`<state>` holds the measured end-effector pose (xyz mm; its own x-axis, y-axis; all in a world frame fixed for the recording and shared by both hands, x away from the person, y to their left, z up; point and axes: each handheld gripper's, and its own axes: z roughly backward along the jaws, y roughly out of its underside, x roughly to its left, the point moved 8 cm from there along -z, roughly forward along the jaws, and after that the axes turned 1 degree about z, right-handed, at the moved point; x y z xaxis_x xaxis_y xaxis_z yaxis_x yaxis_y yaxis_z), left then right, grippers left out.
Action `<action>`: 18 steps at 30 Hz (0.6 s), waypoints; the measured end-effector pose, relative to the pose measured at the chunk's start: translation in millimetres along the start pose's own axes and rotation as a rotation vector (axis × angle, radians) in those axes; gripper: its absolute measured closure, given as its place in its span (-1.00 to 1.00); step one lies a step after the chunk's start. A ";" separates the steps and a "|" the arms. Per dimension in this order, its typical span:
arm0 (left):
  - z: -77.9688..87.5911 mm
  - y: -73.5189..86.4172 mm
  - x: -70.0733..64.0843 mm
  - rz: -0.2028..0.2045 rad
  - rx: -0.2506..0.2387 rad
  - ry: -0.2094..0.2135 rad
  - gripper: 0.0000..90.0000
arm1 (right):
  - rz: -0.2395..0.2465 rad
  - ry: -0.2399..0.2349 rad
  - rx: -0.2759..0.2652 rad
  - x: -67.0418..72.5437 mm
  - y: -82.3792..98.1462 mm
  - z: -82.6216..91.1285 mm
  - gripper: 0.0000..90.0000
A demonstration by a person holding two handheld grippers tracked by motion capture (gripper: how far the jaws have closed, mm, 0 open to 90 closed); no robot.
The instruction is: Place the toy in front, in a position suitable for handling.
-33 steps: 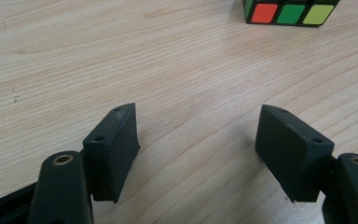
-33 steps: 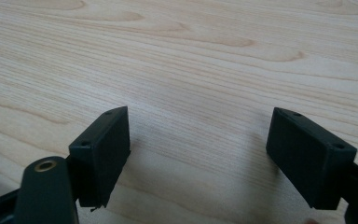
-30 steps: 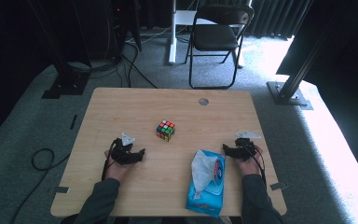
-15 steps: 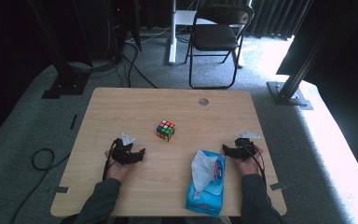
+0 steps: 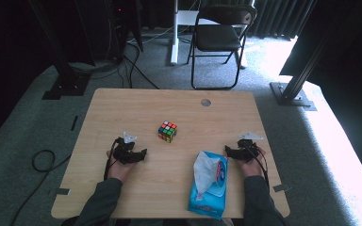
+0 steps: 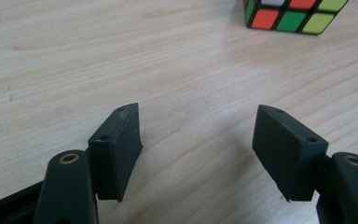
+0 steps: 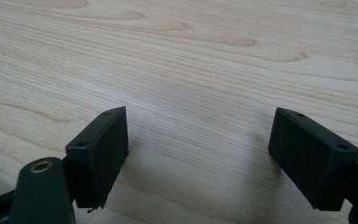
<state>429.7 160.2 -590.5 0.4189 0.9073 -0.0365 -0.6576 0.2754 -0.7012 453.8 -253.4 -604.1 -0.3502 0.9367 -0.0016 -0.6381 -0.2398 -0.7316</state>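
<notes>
We rest both grippers on pale wood table (image 5: 122, 113). Left gripper (image 6: 198, 135) jaws apart, just been closing, empty; cube (image 6: 291, 14) ahead. Right gripper (image 7: 198, 149) wide, empty. Grey carpet (image 5: 23, 136), folding chair (image 5: 219, 37) beyond.

I see a pale wooden desk (image 5: 122, 113) with a round cable hole (image 5: 206, 102), a black folding chair (image 5: 219, 37) behind it on grey carpet (image 5: 23, 127), a black cable loop (image 5: 41, 160) on the floor at left.

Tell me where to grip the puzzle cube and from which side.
Grip the puzzle cube across two opposite flat side faces, probably coming level from the left gripper, whose open jaws already point toward it. It sits flat on the table, apart from the wipes pack, so its sides look free.
</notes>
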 end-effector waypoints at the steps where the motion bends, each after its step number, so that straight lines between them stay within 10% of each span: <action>1: 1.5 -2.5 -0.3 0.001 -0.007 0.002 -0.28 | 0.000 0.000 -0.001 0.0 0.0 0.0 -0.56; 18: 9.1 -30.7 -6.6 0.001 -0.047 0.021 -0.37 | 0.001 0.001 -0.001 -0.1 0.0 -0.1 -0.56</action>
<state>441.5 148.6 -562.3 0.4320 0.9004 -0.0518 -0.6283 0.2592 -0.7335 454.0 -253.5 -604.1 -0.3503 0.9366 -0.0031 -0.6370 -0.2407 -0.7323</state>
